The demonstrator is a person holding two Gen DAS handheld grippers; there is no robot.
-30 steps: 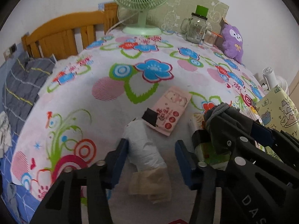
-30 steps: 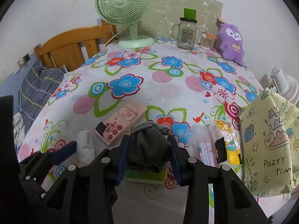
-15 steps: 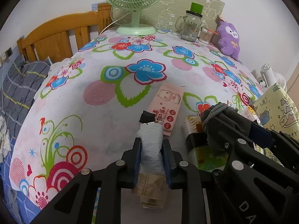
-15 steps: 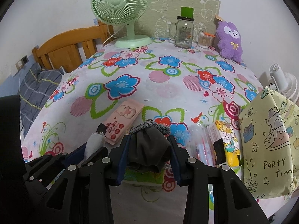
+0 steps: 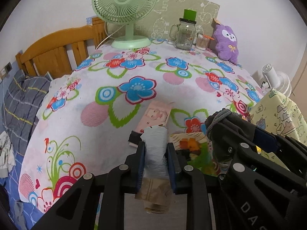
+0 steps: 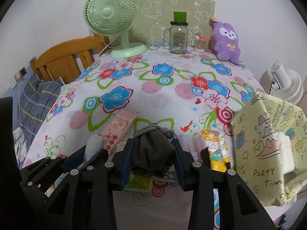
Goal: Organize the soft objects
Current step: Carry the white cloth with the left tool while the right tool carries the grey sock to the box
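Above flowered tablecloth (image 5: pixel 134 72), left jaws pinch white roll (image 5: pixel 155 153), right jaws grey pouch (image 6: pixel 153 149).

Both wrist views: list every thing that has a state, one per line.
Left claw: shut on white roll.
Right claw: shut on dark pouch.
Fan: upright, blades not blurred.
Jar: upright, lidded, looks empty.
Purple plush: propped upright.
Pink pack: lying flat.

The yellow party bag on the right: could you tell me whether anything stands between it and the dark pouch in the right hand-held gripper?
Nothing upright does. The dark pouch is clamped in the right hand-held gripper; only flat packets lie on the tablecloth before the yellow party bag.
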